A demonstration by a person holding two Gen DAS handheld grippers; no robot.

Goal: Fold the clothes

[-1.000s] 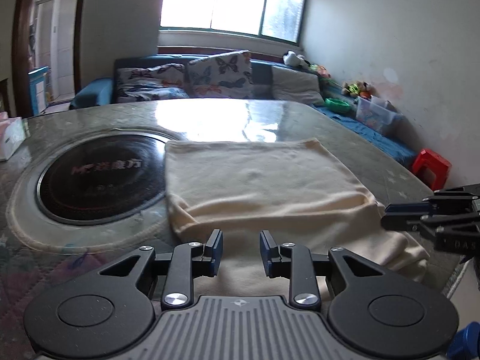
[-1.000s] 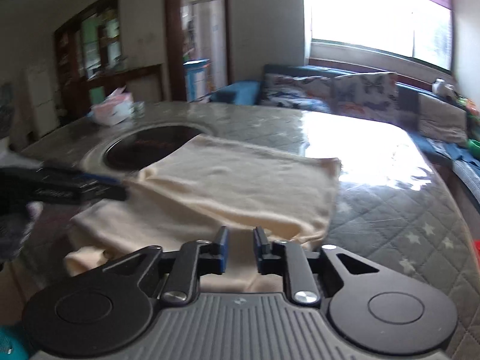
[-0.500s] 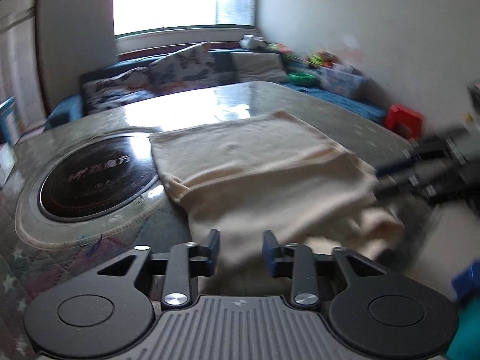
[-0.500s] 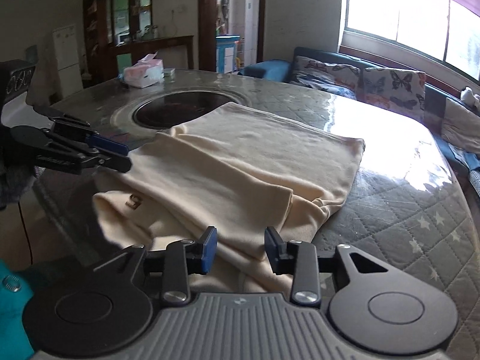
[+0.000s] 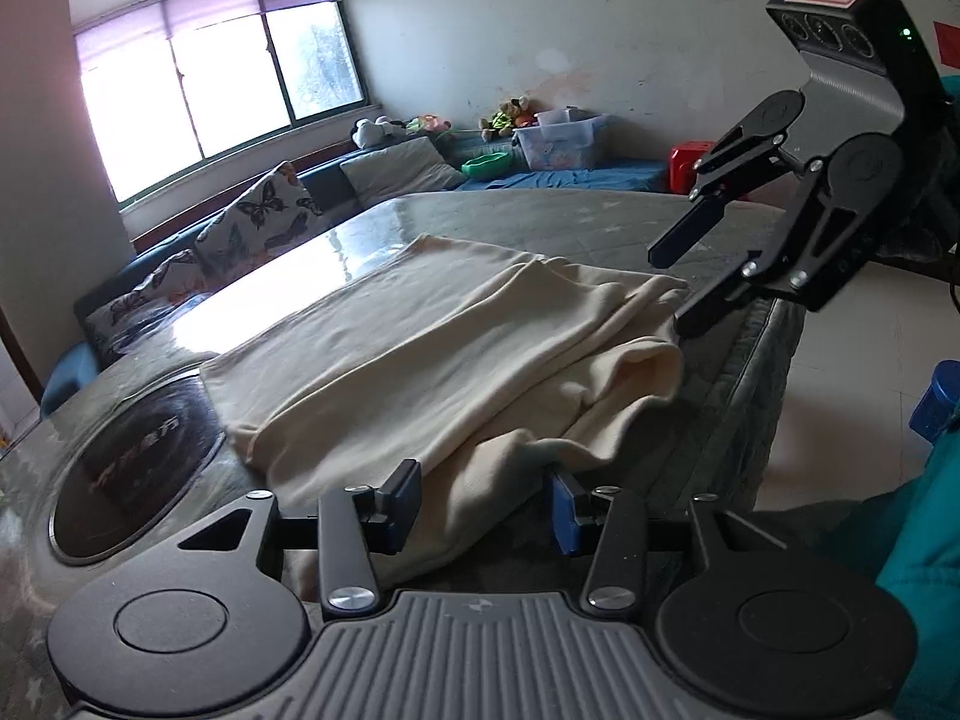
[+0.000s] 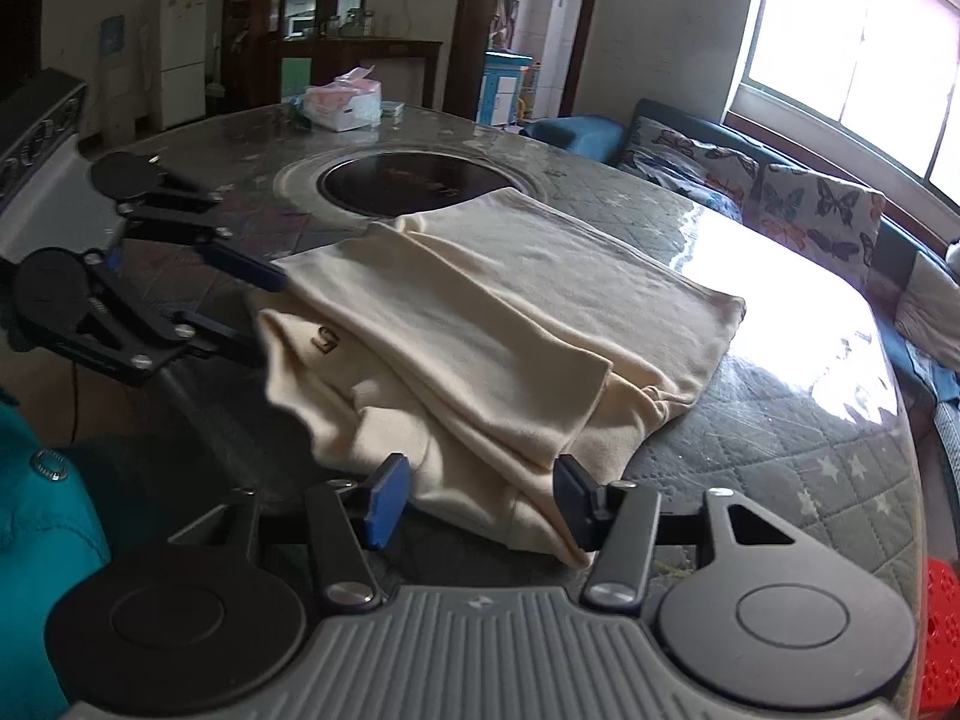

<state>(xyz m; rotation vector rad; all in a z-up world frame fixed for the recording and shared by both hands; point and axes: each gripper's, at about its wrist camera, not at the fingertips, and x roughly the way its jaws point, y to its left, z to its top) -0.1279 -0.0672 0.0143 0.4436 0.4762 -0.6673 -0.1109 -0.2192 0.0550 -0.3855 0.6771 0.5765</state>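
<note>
A cream garment [image 5: 456, 348] lies partly folded on the quilted table, its near end bunched at the table's front edge; it also shows in the right wrist view [image 6: 498, 324]. My left gripper [image 5: 483, 507] is open, its jaws on either side of the garment's near left corner. My right gripper [image 6: 480, 501] is open around the near right corner. The right gripper also shows in the left wrist view [image 5: 684, 276], at the garment's right edge. The left gripper shows in the right wrist view [image 6: 246, 300], at the garment's left edge.
A round black cooktop [image 6: 414, 180] is set into the table [image 6: 780, 450] beyond the garment. A tissue box [image 6: 342, 102] stands at the far side. A sofa with butterfly cushions [image 5: 258, 222] runs under the window. A red stool [image 6: 939, 630] is beside the table.
Both grippers have opened wider and swung outward to the garment's near corners. The near end of the garment is more bunched than a second ago.
</note>
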